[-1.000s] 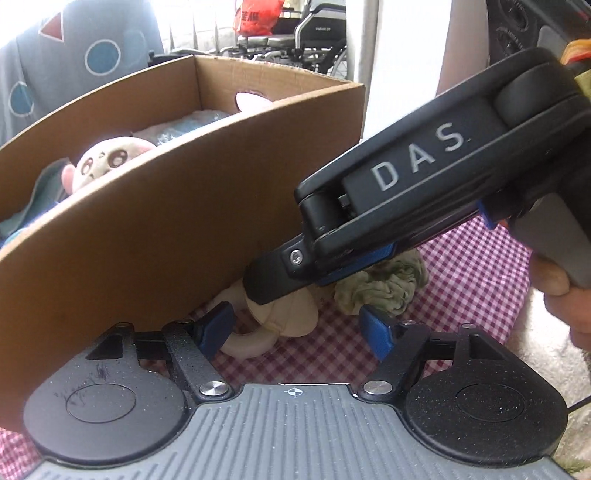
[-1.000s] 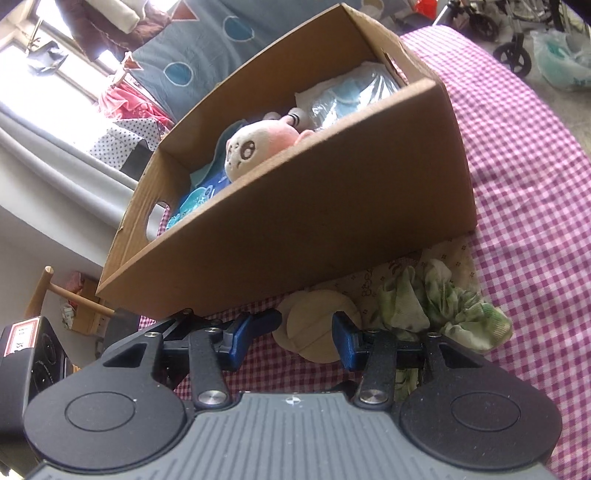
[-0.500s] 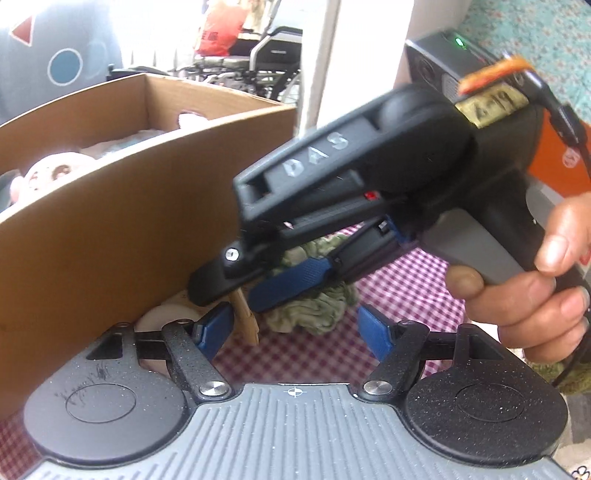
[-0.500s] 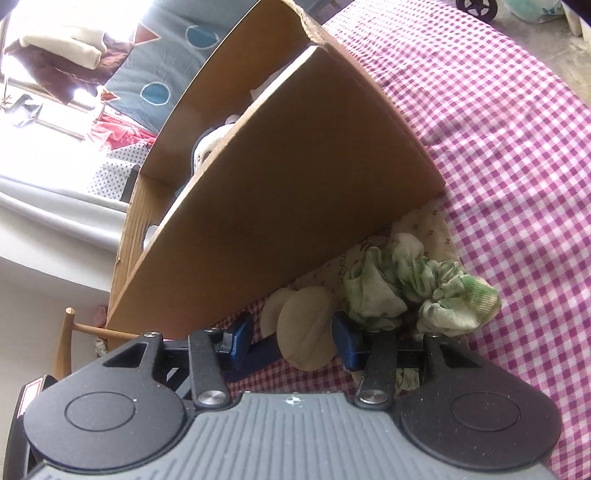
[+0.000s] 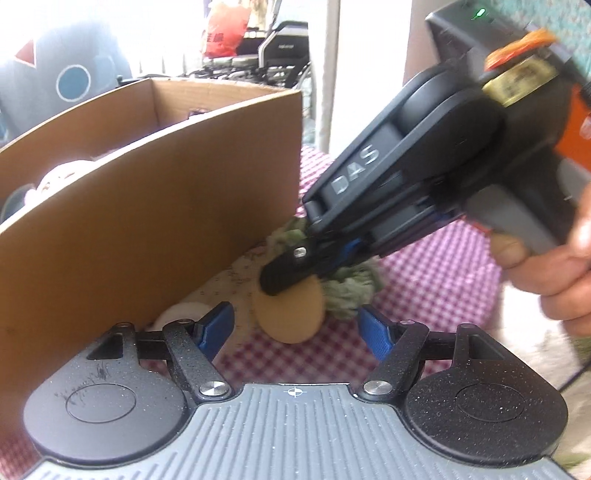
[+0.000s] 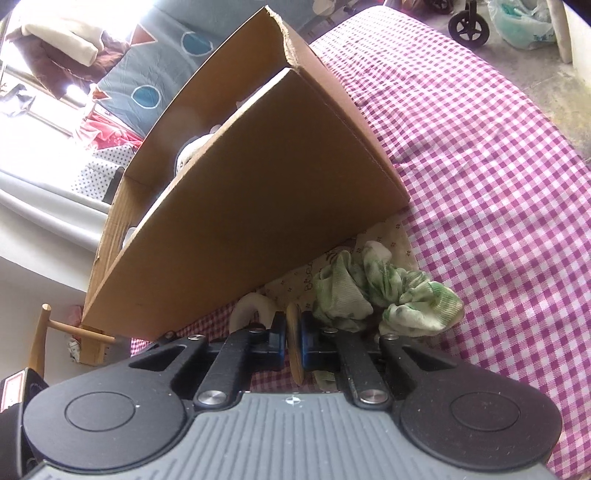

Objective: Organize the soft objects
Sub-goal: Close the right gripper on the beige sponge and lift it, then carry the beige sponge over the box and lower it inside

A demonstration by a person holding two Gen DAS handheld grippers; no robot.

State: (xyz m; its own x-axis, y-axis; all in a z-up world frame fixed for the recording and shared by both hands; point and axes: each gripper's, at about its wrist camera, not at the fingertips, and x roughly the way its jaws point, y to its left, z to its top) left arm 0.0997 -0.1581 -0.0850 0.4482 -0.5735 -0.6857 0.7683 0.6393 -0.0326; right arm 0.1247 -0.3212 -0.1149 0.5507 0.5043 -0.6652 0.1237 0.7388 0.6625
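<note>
A thin tan soft disc (image 6: 294,349) stands on edge between the pads of my right gripper (image 6: 293,328). Its jaws are closing and both pads press on the disc. The left wrist view shows that gripper (image 5: 280,280) pinching the disc's (image 5: 288,314) top edge. A crumpled green-and-white cloth (image 6: 384,295) lies just right of it on a cream floral cloth (image 6: 400,243). A cream ring-shaped piece (image 6: 251,306) lies to the left. My left gripper (image 5: 295,326) is open, just short of the disc. The cardboard box (image 6: 258,221) stands right behind, with a pale plush toy (image 5: 59,177) inside.
A pink-and-white checked tablecloth (image 6: 498,184) covers the table to the right. A person's hand (image 5: 554,273) holds the right gripper's handle. A black device with a green light (image 5: 476,22) is behind it. A wheelchair (image 5: 280,44) stands beyond the box, and a wooden chair (image 6: 44,332) is at the left.
My right gripper moved down and forward over the tan disc and shut on it. The disc now stands on edge. My left gripper stayed open and barely moved.
</note>
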